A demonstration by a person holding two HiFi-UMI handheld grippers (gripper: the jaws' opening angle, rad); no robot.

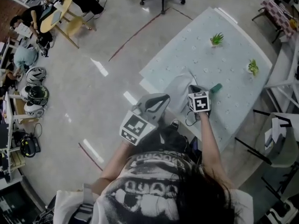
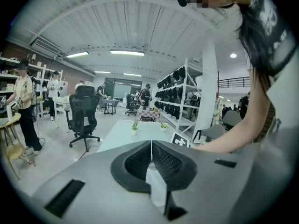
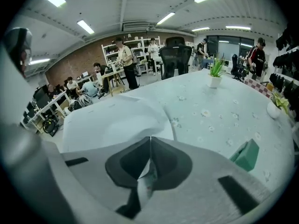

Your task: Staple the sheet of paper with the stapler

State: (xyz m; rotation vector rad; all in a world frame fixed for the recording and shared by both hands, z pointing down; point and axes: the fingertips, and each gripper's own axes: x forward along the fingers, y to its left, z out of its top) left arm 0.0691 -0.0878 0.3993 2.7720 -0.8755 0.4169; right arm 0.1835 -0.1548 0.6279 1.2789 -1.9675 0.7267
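Paper in hand, stapler waiting: the right tongs are pressed together on the near edge of the sheet of paper. The left tongs are likewise closed, on a white strip that looks like the same sheet's edge. In the head view the sheet lies at the table's near edge, at about 10 o'clock of the right tongs. The green stapler sits just beside them at about 1 o'clock, untouched. The step appears to be getting control of the sheet, and doing it well likely means keeping both pinches shallow and firm. The hands should move together so the paper stays taut instead of creasing, and one corner should go to the stapler's mouth before either grip is freed to press. The sheet is plain, white and thin, and it humps up softly ahead of the right tongs, so it will probably buckle if pushed.
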